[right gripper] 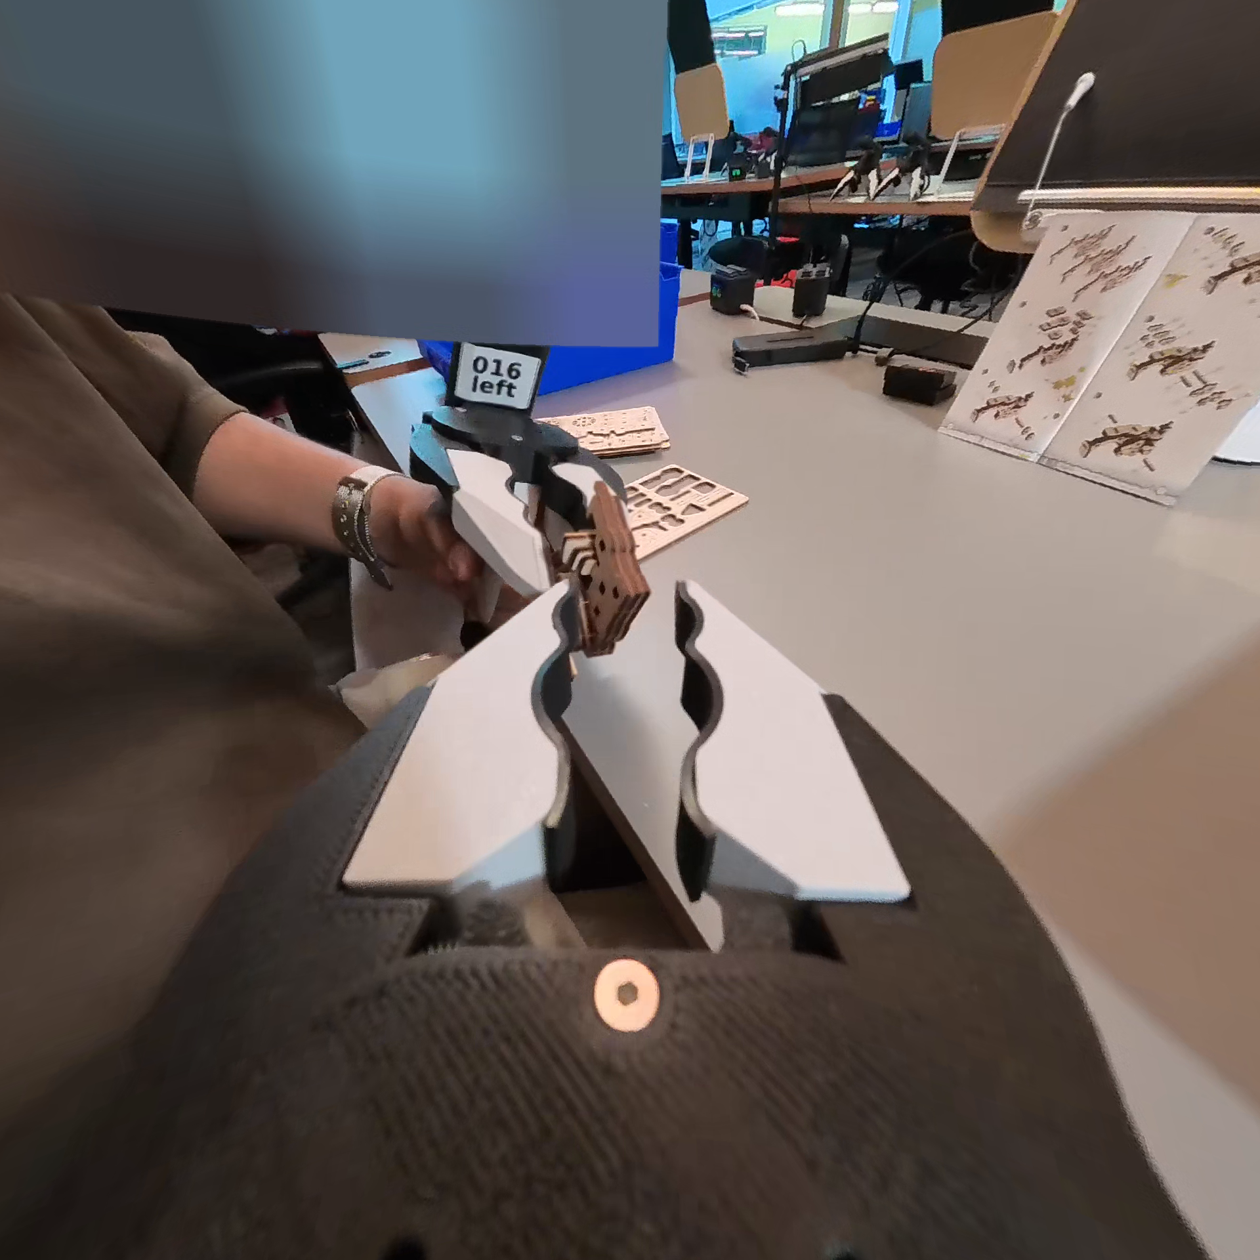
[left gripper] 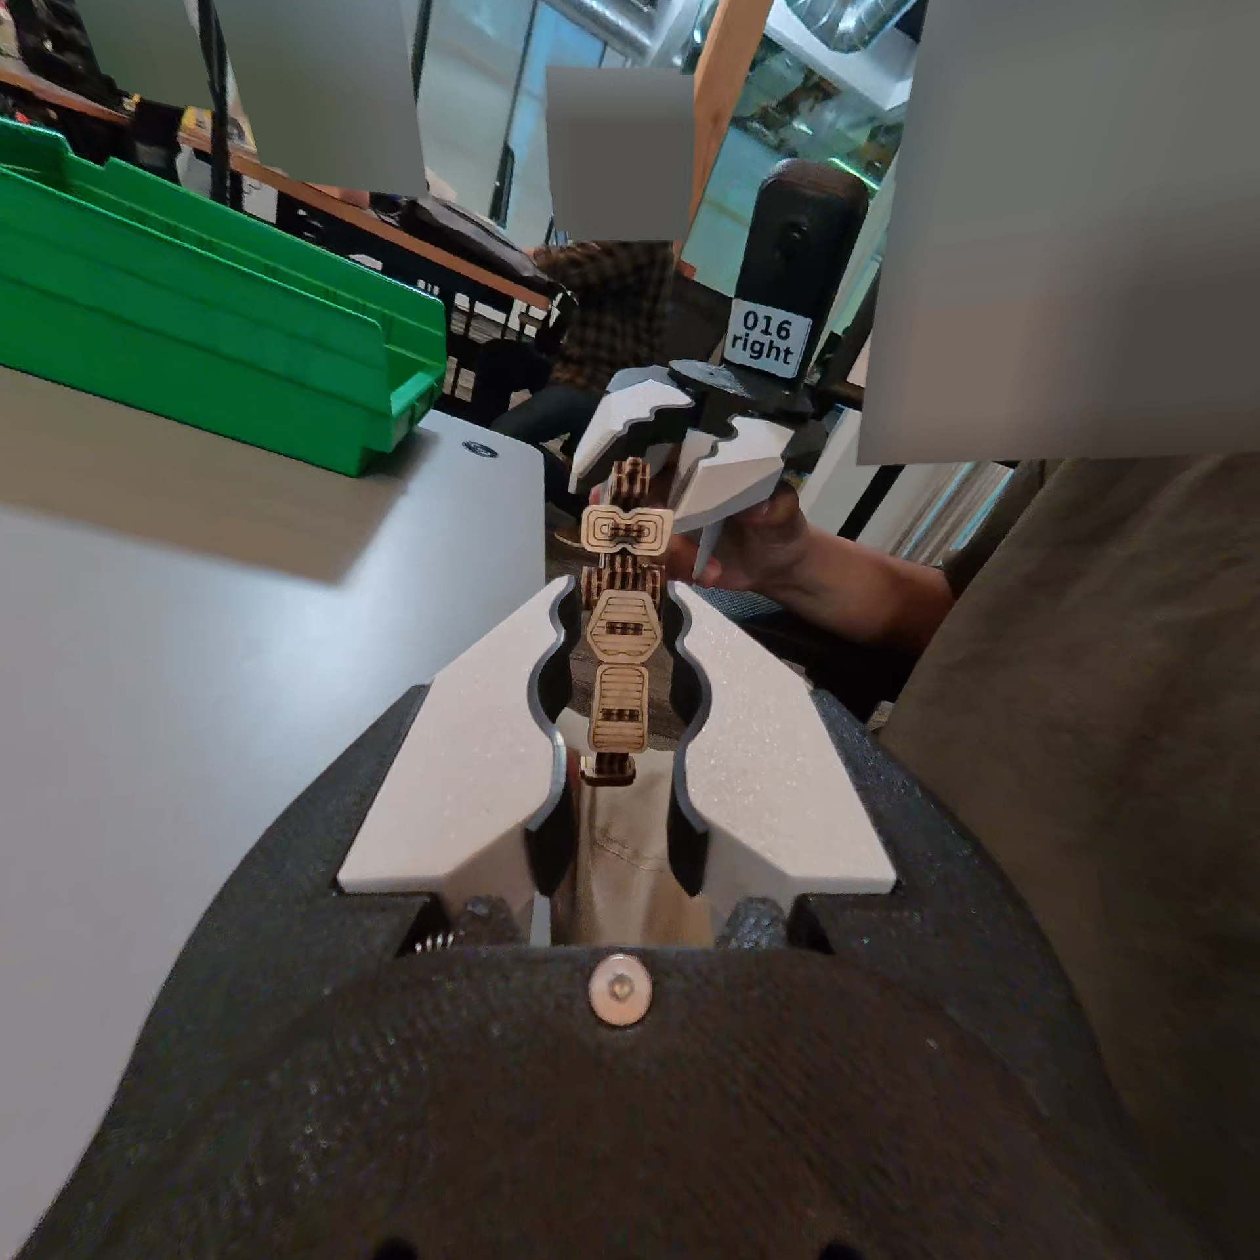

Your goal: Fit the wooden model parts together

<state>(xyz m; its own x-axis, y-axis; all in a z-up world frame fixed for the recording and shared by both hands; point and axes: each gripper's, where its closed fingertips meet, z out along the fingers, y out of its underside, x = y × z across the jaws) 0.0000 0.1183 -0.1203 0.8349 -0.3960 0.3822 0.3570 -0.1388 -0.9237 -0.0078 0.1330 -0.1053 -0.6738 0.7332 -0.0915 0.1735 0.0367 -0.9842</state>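
A small wooden model [left gripper: 622,631], made of slotted brown plates with pale engraved panels, is held in the air over the table edge. My left gripper [left gripper: 624,590] is shut on it, with the model running lengthwise between the white fingers. In the right wrist view the left gripper [right gripper: 579,538] grips the model [right gripper: 613,579] at its tips. My right gripper [right gripper: 624,593] is open, and its left fingertip [right gripper: 562,600] is right against the model's end. In the left wrist view the right gripper [left gripper: 641,491] straddles the model's far end.
A green bin [left gripper: 204,307] stands on the grey table [left gripper: 204,648] to the left. Wooden part sheets [right gripper: 682,504] lie flat behind the grippers. A propped instruction sheet [right gripper: 1104,354], a blue bin [right gripper: 613,368] and black devices [right gripper: 913,382] stand farther back. A person sits beyond. The grippers are tip to tip, or close to it.
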